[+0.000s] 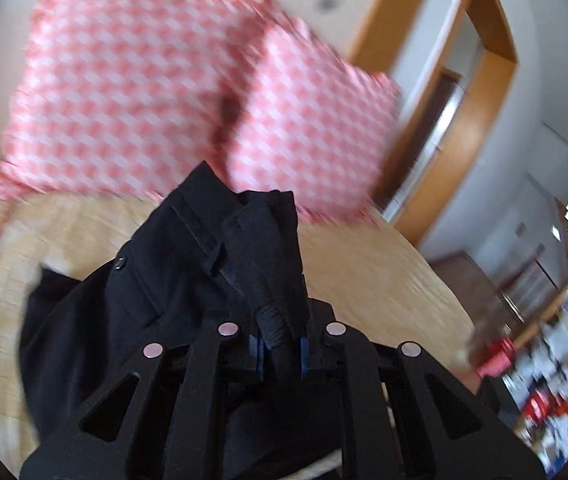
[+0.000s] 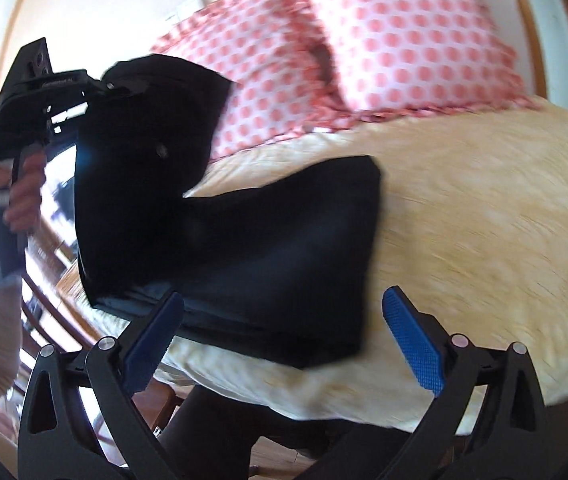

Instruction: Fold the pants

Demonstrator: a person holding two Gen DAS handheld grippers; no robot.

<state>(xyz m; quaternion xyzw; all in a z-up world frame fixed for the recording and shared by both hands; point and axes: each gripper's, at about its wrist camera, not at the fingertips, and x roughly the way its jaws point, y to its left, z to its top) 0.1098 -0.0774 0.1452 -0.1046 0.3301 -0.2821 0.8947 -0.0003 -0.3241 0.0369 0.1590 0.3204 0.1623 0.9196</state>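
Note:
The black pants (image 1: 188, 280) hang from my left gripper (image 1: 282, 346), which is shut on the waistband end and holds it up above the bed. In the right wrist view the pants (image 2: 264, 248) drape from the left gripper (image 2: 96, 88) at upper left down onto the cream bedspread (image 2: 483, 208), with a folded part lying flat. My right gripper (image 2: 287, 340) is open and empty, its blue pads (image 2: 413, 344) just in front of the lower edge of the pants.
Two pink-and-white patterned pillows (image 1: 124, 100) (image 2: 403, 40) lie at the head of the bed. A wooden door frame (image 1: 463, 120) and cluttered shelves (image 1: 555, 360) stand to the right. The person's hand (image 2: 8, 196) holds the left gripper's handle.

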